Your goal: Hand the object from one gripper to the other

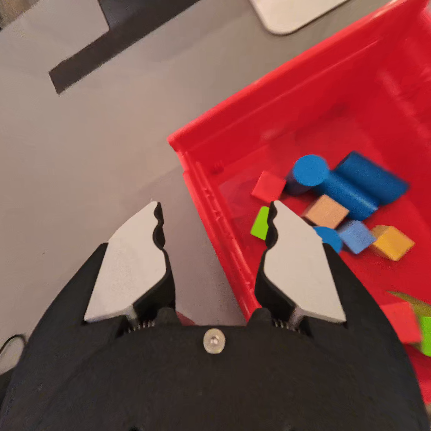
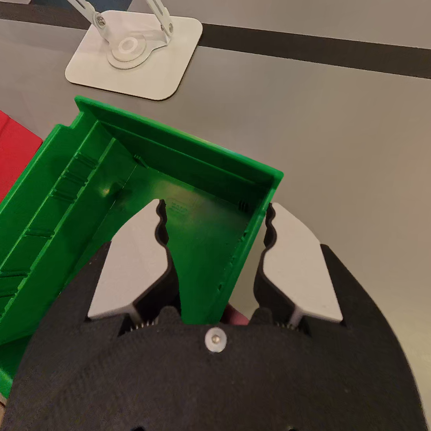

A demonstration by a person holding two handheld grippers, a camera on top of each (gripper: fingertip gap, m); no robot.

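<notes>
The left gripper [image 1: 215, 205] hangs above the near-left wall of the red bin [image 1: 303, 112], with its jaws wide apart and nothing between them; one finger sits over the grey desk [image 1: 81, 163] and the other over the bin interior. The red bin rests on the desk and fills the view from 12 to 5 o'clock. On its floor, at about 3 o'clock from the jaws, lies a loose cluster of wooden blocks: an upright blue cylinder [image 1: 309, 172], a larger blue cylinder [image 1: 366, 184] lying on its side and touching it, a red cube [image 1: 268, 186] at 9 o'clock of the upright cylinder, a natural-wood cube [image 1: 325, 213], a light-blue cube [image 1: 355, 236], a yellow cube [image 1: 393, 242] and a green block [image 1: 260, 224] partly hidden behind the right finger. Which block is the task object cannot be told; none is held by either gripper. The left wrist view is motion-blurred. The right gripper [image 2: 214, 205] hangs above the green bin [image 2: 144, 163], its jaws likewise wide apart and holding nothing, straddling the bin's right wall. The visible part of the green bin contains no blocks. At 11 o'clock on the desk stands a white stand base [image 2: 140, 77]. A red edge [image 2: 14, 144] shows at 9 o'clock.
</notes>
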